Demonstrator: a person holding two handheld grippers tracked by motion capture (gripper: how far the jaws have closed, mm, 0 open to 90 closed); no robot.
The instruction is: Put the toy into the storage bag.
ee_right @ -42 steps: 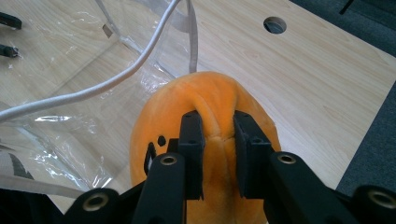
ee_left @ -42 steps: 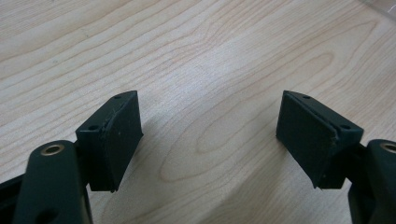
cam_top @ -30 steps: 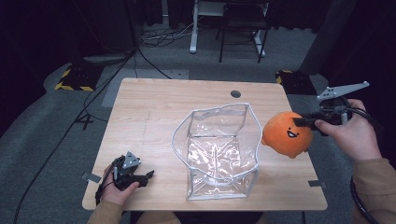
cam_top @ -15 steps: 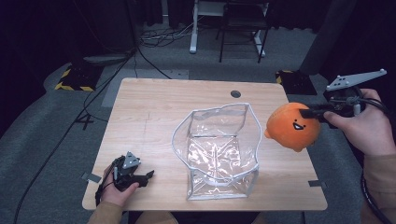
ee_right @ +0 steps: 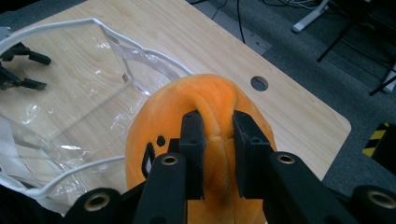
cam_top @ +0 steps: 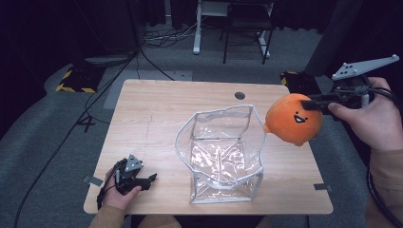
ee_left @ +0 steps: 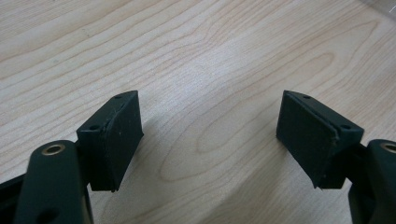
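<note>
A light wooden rectangular table (cam_top: 157,114) carries a clear plastic open-topped bag with white piping (cam_top: 223,152), which stands just right of centre, toward six o'clock. At about two o'clock from the bag, a round orange plush toy with a stitched face (cam_top: 292,118) hangs above the table's right edge, beside the bag's rim. At eight o'clock from the bag, near the front left corner, the left gripper (cam_top: 138,179) rests on the tabletop. A small round hole (cam_top: 240,95) lies at twelve o'clock, near the far edge.

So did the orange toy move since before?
Yes. The toy, pinched in the right tongs, has gone up: against the table it now hangs higher beside the clear bag, nearer the hole.
</note>
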